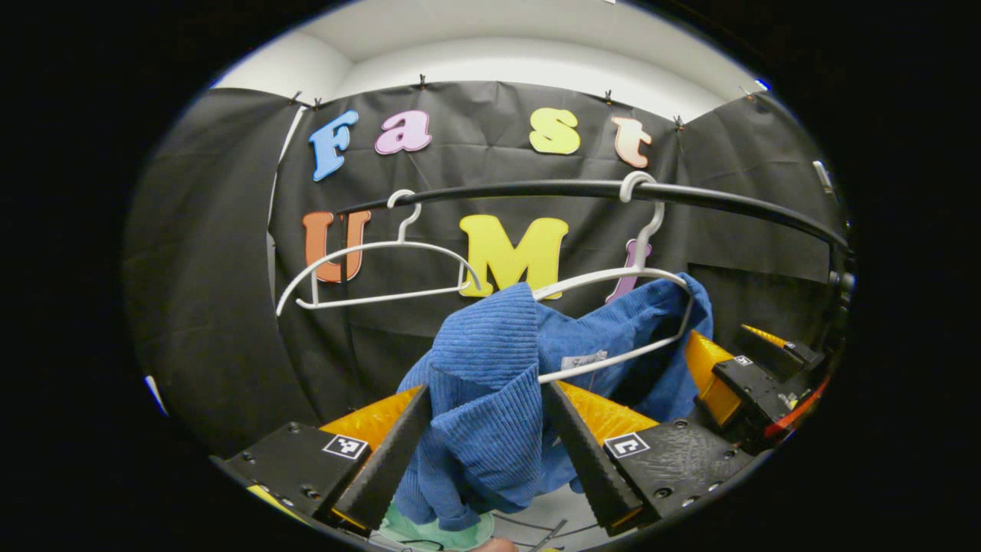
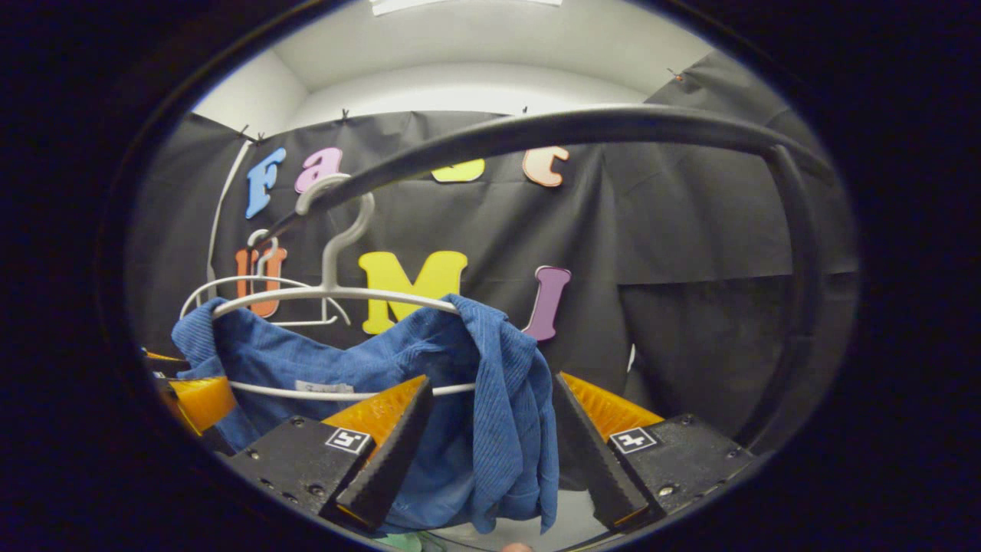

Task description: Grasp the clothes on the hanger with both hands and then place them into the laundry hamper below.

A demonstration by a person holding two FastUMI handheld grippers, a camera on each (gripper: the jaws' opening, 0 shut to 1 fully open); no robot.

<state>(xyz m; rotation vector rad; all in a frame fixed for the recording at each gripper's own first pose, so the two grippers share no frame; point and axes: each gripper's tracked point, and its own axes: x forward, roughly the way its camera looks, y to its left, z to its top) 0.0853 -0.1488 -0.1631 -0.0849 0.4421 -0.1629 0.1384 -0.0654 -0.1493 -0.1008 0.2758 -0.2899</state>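
A blue shirt (image 1: 490, 368) hangs on a white hanger (image 1: 613, 276) from the black rail (image 1: 536, 188), with an empty hanger (image 1: 375, 268) further left. Both grippers sit spread wide around the shirt's shoulders, left gripper (image 1: 487, 452) and right gripper (image 2: 490, 452), fabric between the fingers, probably not squeezed yet.

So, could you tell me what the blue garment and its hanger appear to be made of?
The blue garment looks like soft ribbed fabric, perhaps corduroy or knit: fine parallel ridges, limp folds. Its white hanger seems smooth plastic or coated wire; thin, glossy, uniformly white.
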